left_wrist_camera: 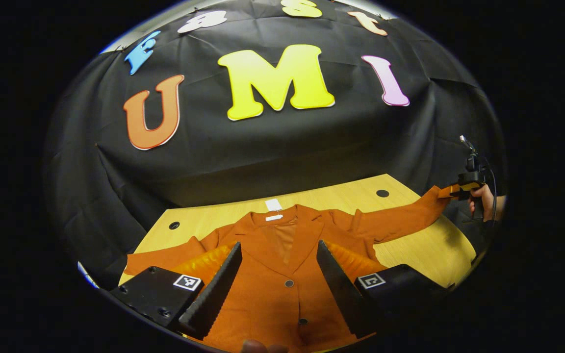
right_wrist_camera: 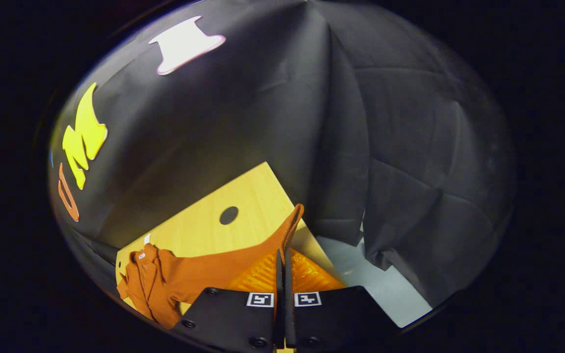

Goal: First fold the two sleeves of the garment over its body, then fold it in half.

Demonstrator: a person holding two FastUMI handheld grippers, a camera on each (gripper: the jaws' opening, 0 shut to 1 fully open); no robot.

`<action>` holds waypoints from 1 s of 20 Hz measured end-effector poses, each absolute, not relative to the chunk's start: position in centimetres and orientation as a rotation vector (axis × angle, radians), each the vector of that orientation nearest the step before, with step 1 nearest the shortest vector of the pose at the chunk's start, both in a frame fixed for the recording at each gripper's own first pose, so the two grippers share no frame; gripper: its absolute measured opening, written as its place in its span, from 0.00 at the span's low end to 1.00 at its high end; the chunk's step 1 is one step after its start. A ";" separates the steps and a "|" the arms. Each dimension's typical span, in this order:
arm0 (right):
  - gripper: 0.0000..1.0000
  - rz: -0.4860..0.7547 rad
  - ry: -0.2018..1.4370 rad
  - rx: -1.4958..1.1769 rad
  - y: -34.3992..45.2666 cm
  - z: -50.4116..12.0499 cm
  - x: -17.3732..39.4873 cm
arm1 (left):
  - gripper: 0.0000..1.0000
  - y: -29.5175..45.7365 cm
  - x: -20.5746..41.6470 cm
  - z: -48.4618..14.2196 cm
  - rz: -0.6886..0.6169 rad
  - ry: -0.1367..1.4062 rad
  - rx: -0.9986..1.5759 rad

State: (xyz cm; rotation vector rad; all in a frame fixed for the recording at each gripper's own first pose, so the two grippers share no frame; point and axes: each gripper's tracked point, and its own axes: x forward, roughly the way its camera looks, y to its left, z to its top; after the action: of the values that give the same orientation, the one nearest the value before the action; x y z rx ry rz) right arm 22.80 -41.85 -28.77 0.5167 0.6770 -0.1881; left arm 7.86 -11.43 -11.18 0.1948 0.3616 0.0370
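Right gripper (right_wrist_camera: 284, 260), fingers pinching the orange jacket's (left_wrist_camera: 282, 274) sleeve cuff (right_wrist_camera: 293, 220) raised beyond the tabletop's (right_wrist_camera: 243, 196) edge; left gripper (left_wrist_camera: 277, 269) spread above the jacket front.

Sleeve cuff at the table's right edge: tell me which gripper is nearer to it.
Right. The right gripper is shut on the sleeve at its cuff, lifting it off the table. The left gripper hangs open over the jacket front, well away from that cuff.
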 end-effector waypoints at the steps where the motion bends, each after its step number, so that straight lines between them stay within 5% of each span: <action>1: 0.00 -0.169 0.658 0.494 -40.1 -26.9 23.1 | 0.99 -10.2 7.4 -11.0 0.047 0.351 0.175; 7: 0.00 0.034 0.531 0.349 -18.5 -12.6 24.4 | 0.99 1.8 4.6 -8.3 0.119 0.227 0.068; 11: 0.00 0.144 0.524 0.261 -4.1 -9.6 26.1 | 0.99 11.3 2.3 -8.0 0.223 0.210 -0.013; 15: 0.01 0.268 0.567 0.199 11.6 -13.5 26.8 | 1.00 19.8 -0.6 -8.8 0.302 0.203 -0.067; 20: 0.01 0.368 0.787 0.114 27.8 -28.9 24.8 | 0.96 27.8 -5.9 -11.9 0.459 0.268 -0.127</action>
State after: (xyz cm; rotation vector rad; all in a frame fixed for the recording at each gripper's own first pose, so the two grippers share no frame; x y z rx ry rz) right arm 24.81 27.83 -28.92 0.1136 0.7870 0.3684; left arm -5.88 27.80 -11.86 -0.1270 0.2677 0.4586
